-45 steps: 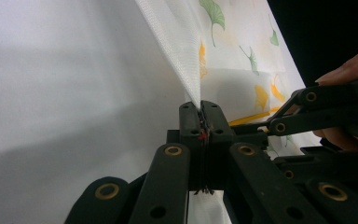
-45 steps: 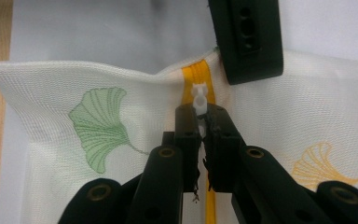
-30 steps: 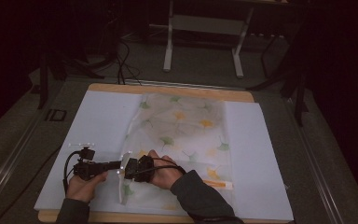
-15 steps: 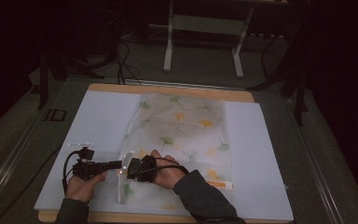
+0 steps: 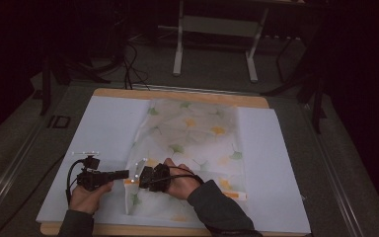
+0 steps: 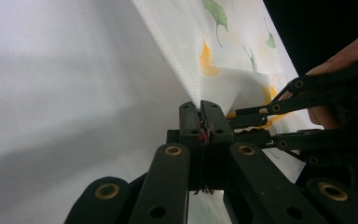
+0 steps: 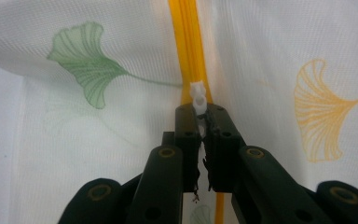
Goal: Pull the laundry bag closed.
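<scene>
A white mesh bag (image 5: 192,133) printed with green and yellow leaves lies flat on the white mat (image 5: 103,128). Its orange zipper (image 7: 189,46) runs along the near end. My left gripper (image 5: 127,174) lies level at the bag's near left corner, shut on the bag's edge (image 6: 191,46); the jaws stand together with the cloth pinched between them (image 6: 200,109). My right gripper (image 5: 140,177) faces it from the right and is shut on the white zipper pull (image 7: 198,98), which sticks out past its tips (image 7: 201,114). The two grippers nearly meet tip to tip.
The mat covers a wooden table (image 5: 177,95) whose edge shows at the far side. A metal stand (image 5: 214,29) and cables sit on the dark floor beyond. Bare mat lies left and right of the bag.
</scene>
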Demonstrator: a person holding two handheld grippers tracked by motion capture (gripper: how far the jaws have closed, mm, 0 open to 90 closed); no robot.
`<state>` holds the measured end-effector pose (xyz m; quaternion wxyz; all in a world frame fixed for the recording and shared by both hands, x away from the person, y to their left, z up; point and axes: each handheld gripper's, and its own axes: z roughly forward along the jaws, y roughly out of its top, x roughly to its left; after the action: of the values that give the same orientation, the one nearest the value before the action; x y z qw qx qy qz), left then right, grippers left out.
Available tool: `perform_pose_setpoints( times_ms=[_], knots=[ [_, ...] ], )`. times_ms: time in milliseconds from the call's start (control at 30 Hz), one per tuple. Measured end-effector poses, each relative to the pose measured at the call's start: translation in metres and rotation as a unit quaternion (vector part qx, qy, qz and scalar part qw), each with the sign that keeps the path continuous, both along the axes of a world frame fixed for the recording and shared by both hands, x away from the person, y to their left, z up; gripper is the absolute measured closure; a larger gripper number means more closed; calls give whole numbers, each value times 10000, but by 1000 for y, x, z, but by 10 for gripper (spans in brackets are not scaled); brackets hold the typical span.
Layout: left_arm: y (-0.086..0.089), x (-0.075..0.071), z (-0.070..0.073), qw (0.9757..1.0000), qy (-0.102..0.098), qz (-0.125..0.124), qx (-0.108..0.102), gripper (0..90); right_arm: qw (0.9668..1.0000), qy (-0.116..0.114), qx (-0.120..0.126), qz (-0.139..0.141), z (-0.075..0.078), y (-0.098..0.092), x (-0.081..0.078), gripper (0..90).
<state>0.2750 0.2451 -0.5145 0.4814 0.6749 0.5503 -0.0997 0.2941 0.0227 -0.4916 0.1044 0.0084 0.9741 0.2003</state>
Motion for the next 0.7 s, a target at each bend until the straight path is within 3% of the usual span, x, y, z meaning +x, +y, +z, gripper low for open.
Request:
perform_pose_setpoints(
  times_ms=[700],
  knots=[
    [1, 0, 1, 10000, -13, 13, -3, 893, 9999, 67, -22, -101, -1, -18, 2, 846]
  ],
)
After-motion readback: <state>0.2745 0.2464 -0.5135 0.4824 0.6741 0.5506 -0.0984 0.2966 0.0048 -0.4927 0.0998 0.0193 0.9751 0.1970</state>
